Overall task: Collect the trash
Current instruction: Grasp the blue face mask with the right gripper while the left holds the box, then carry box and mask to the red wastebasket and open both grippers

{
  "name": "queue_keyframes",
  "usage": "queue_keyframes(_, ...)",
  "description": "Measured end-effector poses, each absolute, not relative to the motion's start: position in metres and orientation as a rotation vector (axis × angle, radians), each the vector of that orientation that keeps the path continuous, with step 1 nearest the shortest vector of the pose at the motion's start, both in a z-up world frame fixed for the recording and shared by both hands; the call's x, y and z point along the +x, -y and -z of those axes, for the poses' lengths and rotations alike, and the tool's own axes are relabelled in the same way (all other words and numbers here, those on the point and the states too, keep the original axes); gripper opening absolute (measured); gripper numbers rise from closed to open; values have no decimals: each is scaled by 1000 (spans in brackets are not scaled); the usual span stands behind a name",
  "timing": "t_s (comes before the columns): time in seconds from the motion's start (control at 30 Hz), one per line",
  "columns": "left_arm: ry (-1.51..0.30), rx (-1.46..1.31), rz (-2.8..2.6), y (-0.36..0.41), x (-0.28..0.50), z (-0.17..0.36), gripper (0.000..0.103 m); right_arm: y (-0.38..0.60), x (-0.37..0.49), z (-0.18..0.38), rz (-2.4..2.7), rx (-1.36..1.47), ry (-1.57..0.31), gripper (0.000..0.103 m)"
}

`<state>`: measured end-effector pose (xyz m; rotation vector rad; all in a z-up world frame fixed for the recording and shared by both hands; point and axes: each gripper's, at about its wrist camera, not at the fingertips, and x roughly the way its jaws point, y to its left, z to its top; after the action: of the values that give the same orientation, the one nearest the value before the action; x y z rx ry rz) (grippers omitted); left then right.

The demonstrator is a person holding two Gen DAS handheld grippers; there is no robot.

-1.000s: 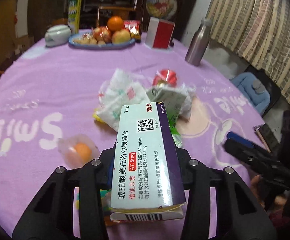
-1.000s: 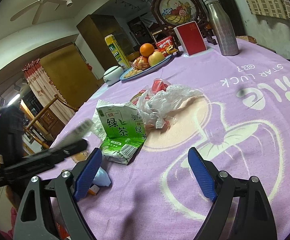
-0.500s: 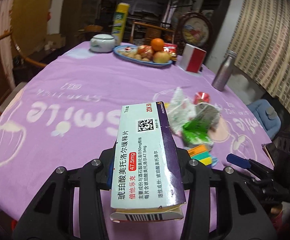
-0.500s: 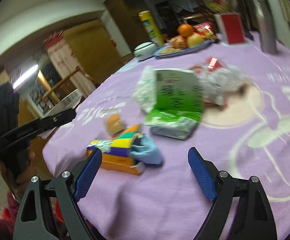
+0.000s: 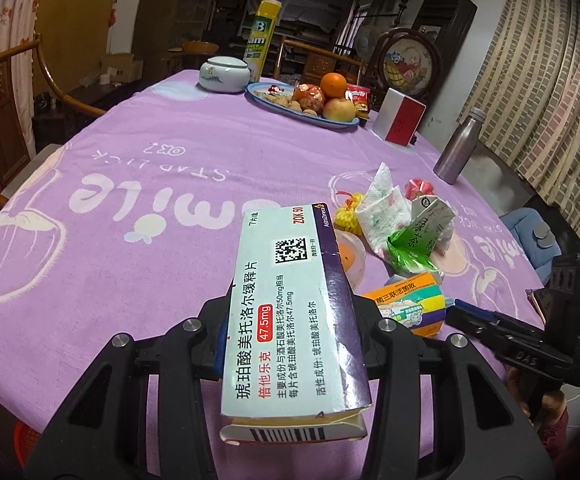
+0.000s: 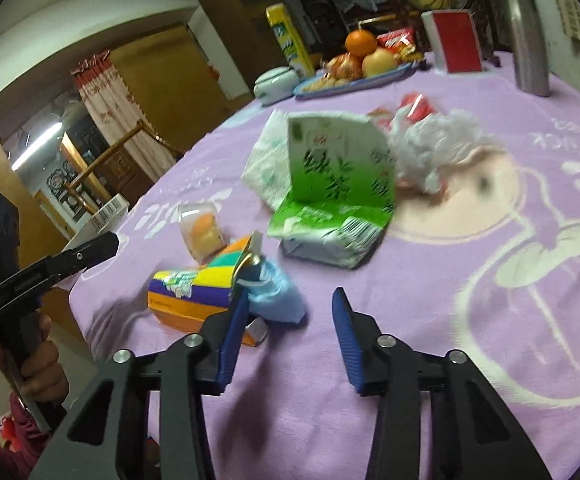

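Right wrist view: right gripper (image 6: 287, 334) jaws are closing, down from wide a sec ago, nothing between them yet; the blue wad (image 6: 275, 294) and striped carton (image 6: 193, 290) lie just beyond the left pad on the purple surface (image 6: 410, 320). Left gripper (image 5: 290, 320) jaws, half-open as before, clamp the medicine box (image 5: 285, 316) above the surface. Prob next pick is starting w/ the first piece in hand; green tea carton (image 6: 338, 184) waits farther back.
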<state>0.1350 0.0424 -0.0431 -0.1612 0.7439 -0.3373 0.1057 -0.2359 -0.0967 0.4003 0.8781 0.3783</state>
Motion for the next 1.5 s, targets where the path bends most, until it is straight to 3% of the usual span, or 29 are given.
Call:
queue_keyframes(0.1,-750,-158,338,-40,134,43,44,223,111,96,-389,373,-884,20)
queue_keyframes(0.23,-744,-155,337,-40,132,40,44,228,102,78,-357,357,-801,10)
queue_keyframes(0.63,-702,-162,322,-49,115,26,44,273,76,22,-247,355,-603,9)
queue_keyframes(1.03,-658,-191,236,-96,78,19,44,249,58,-34,-308,313,-461,9)
queue_keyframes(1.5,-747,-166,32,-207,13,46,44,111,62,-45,-662,232,-582,9)
